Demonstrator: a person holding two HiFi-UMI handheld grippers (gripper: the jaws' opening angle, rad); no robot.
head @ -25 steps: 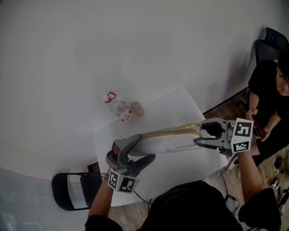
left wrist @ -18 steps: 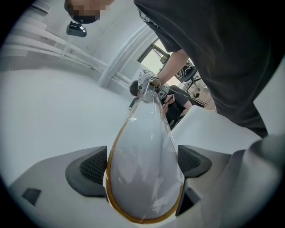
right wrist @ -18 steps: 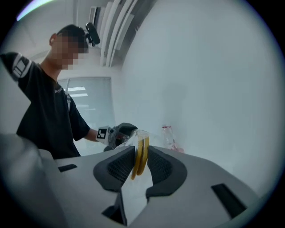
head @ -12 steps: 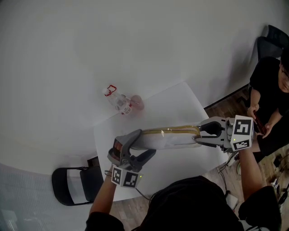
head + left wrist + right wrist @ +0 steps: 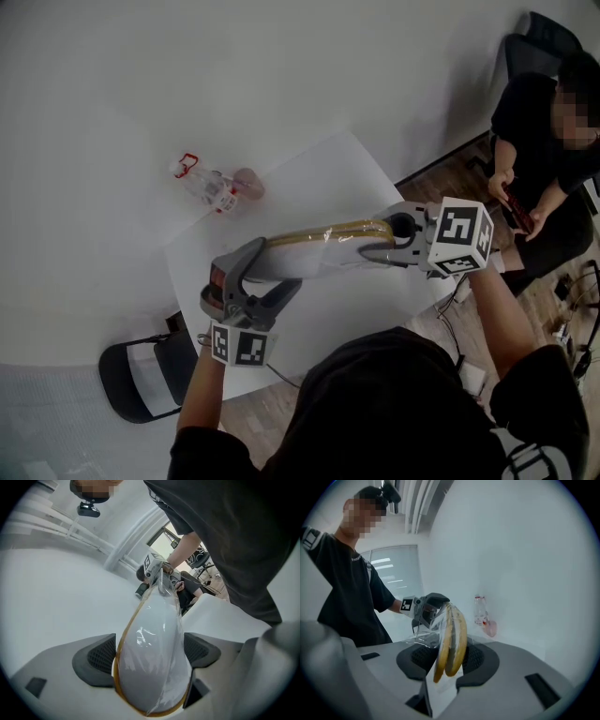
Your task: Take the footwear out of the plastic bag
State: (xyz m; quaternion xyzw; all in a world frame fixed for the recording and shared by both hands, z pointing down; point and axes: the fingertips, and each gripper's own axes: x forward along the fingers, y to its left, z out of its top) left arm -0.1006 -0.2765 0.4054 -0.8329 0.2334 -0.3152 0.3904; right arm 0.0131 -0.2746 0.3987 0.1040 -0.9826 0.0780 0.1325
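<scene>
Both tongs have just been closing: my right gripper (image 5: 450, 660) pinches the footwear's (image 5: 319, 258) tan soles, and my left gripper (image 5: 150, 657) squeezes the plastic bag (image 5: 154, 634). I should pull them apart steadily, holding film only.

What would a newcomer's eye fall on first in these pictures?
A pair of white, tan-soled footwear, wrapped in a clear plastic bag, is held over the white table. It spans from the left gripper to the right gripper, and the jaws of both have just been closing on its ends. At the table's far edge stands a clear bottle with a red cap.
</scene>
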